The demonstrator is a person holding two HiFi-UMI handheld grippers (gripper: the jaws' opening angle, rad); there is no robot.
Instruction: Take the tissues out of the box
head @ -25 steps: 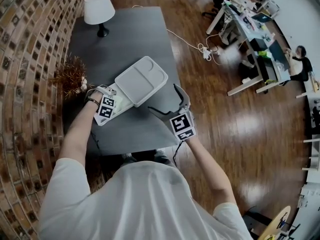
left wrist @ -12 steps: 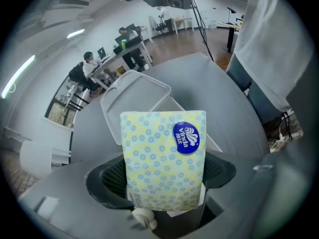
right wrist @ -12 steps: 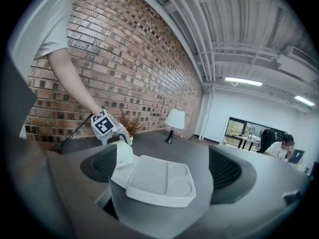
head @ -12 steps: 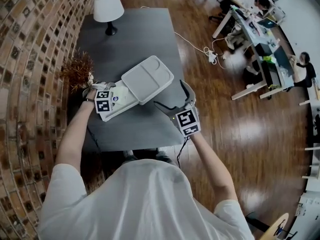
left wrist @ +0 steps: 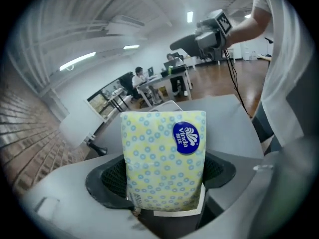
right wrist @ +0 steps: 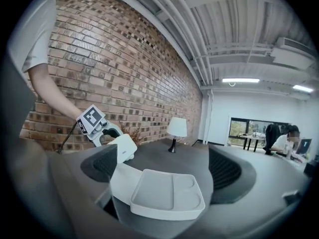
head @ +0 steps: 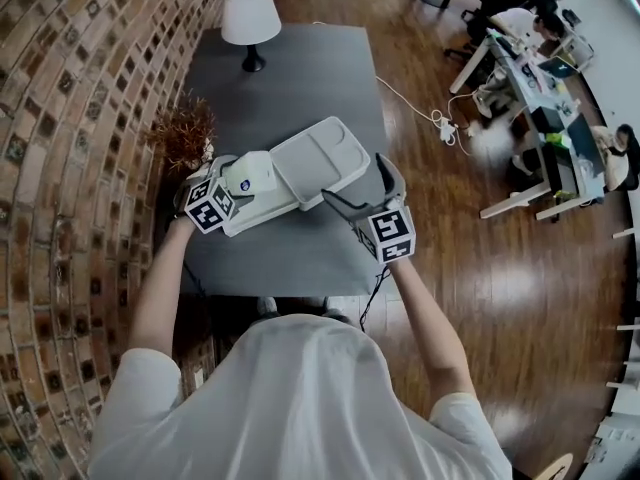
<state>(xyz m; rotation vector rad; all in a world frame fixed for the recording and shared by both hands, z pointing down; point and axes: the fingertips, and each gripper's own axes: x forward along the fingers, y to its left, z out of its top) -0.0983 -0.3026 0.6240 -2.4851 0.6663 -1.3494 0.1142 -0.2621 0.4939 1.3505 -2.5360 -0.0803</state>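
A white tissue box [head: 272,204] lies on the grey table [head: 300,68] with its lid [head: 318,158] swung open toward the right. My left gripper [head: 232,184] is shut on a yellow tissue pack with blue dots [left wrist: 162,163], held up over the box's left end [head: 252,173]. In the right gripper view, the pack [right wrist: 124,147] and the left gripper [right wrist: 99,128] show above the box. My right gripper [right wrist: 167,168] has the open lid [right wrist: 167,195] between its jaws, which are closing; the pads stand apart from the lid.
A white lamp [head: 250,18] stands at the table's far end, and a dried plant [head: 185,128] sits by the brick wall on the left. The table's right edge drops to a wooden floor with a cable [head: 410,98]. Desks with seated people [head: 540,78] are further right.
My left gripper has shut on the tissue pack and raised it up from the box. The right gripper has moved in closer around the open lid.
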